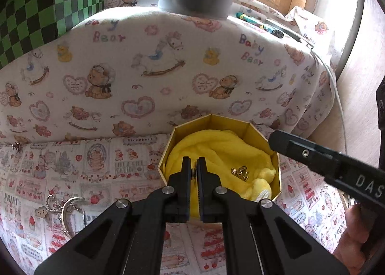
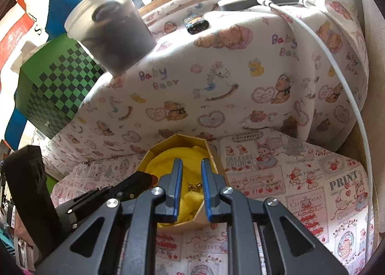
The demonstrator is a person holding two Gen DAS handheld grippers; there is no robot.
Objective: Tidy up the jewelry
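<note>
An octagonal gold box (image 1: 169, 145) lined with yellow cloth (image 1: 216, 147) sits on the printed fabric. A small gold jewelry piece (image 1: 240, 172) lies on the cloth. My left gripper (image 1: 194, 163) is over the box's left side, shut on a small metal jewelry piece (image 1: 193, 174) between its pads. My right gripper (image 2: 190, 165) is open and empty above the same box (image 2: 146, 154), with the gold piece (image 2: 194, 186) showing between its fingers. The right gripper's finger (image 1: 324, 159) reaches in from the right in the left wrist view.
A silver crescent keychain with a chain and bear charm (image 1: 65, 207) lies on the fabric at the left. A small charm (image 1: 16, 146) lies at the far left. A bear-print cushion (image 1: 156, 70) rises behind the box. A green checkered box (image 1: 36, 5) stands at the back left. A white cable (image 2: 336, 70) runs along the right.
</note>
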